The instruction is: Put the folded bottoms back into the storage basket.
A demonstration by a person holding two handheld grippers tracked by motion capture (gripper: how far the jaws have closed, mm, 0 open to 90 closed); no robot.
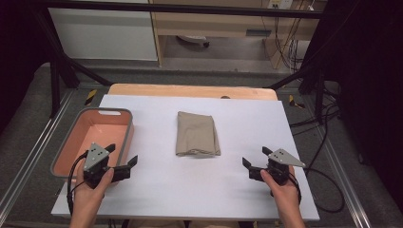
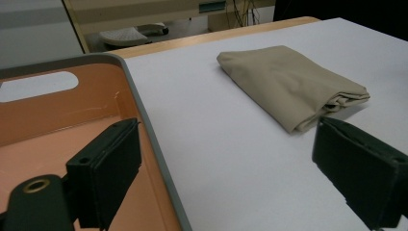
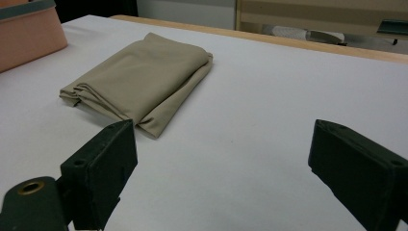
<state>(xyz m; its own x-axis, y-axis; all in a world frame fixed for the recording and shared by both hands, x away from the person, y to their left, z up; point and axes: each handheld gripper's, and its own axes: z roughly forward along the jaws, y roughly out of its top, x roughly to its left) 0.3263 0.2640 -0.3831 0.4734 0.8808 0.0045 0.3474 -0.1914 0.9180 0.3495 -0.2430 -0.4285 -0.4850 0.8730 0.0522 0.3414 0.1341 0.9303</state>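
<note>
Jaws on both tools stand wide apart, and we see nothing held between them. Our left gripper (image 1: pixel 124 157) hovers at the near right edge of the salmon tub (image 1: pixel 78 130) (one jaw over the tub's floor, the other over the white table (image 1: pixel 199 185)). Our right gripper (image 1: pixel 254 157) is near the table's right side, touching nothing. The folded beige cloth (image 1: pixel 196 134) lies flat at the table's middle, between the two grippers and well apart from each.

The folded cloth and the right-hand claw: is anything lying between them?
Nothing: the high view shows bare white table between the cloth and the right gripper.
</note>
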